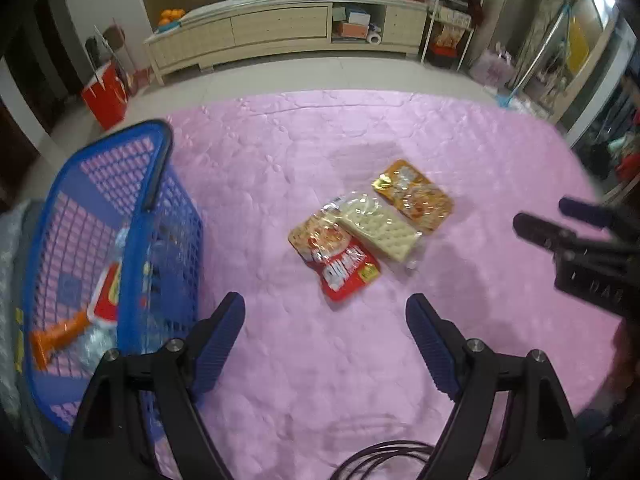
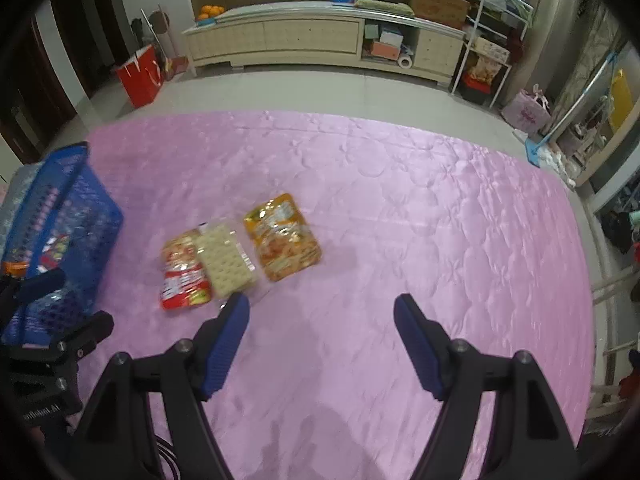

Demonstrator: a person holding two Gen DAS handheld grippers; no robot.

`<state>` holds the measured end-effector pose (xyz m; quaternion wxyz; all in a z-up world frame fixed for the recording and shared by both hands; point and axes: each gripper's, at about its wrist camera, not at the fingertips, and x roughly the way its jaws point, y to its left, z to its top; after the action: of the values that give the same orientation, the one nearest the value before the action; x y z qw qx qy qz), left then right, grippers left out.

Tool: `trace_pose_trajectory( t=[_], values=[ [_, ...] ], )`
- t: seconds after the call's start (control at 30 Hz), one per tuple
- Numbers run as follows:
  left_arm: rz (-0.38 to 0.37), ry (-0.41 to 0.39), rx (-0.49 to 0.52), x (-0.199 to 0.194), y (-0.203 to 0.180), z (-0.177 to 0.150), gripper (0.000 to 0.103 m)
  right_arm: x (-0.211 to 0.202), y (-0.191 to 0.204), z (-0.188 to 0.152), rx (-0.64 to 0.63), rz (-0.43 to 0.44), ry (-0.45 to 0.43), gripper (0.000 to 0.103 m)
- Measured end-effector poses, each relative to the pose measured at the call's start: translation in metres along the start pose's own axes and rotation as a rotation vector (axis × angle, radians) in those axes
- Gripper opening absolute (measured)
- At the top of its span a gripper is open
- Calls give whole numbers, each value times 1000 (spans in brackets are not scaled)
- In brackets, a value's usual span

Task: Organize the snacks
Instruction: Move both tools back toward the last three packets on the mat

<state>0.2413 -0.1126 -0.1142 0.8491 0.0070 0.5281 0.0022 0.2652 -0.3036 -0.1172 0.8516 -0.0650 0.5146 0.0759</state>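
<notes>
Three snack packs lie side by side on a pink quilted cover: a red pack, a clear pack of pale crackers and an orange pack. A blue plastic basket stands at the left and holds a few snacks, among them an orange wrapper. My left gripper hovers open just short of the red pack. My right gripper is open too, with its left finger near the crackers. Nothing is between either pair of fingers.
Each gripper shows in the other's view: the right one, the left one. A black cable loops at the cover's near edge. Beyond the cover are a tiled floor, a long cream cabinet and a red paper bag.
</notes>
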Motion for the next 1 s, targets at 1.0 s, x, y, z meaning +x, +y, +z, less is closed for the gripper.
trace_pose_trajectory(
  t=[1.0],
  values=[
    [58, 130, -165, 125, 15, 35, 85, 115, 26, 34, -158, -30, 77, 78]
  ],
)
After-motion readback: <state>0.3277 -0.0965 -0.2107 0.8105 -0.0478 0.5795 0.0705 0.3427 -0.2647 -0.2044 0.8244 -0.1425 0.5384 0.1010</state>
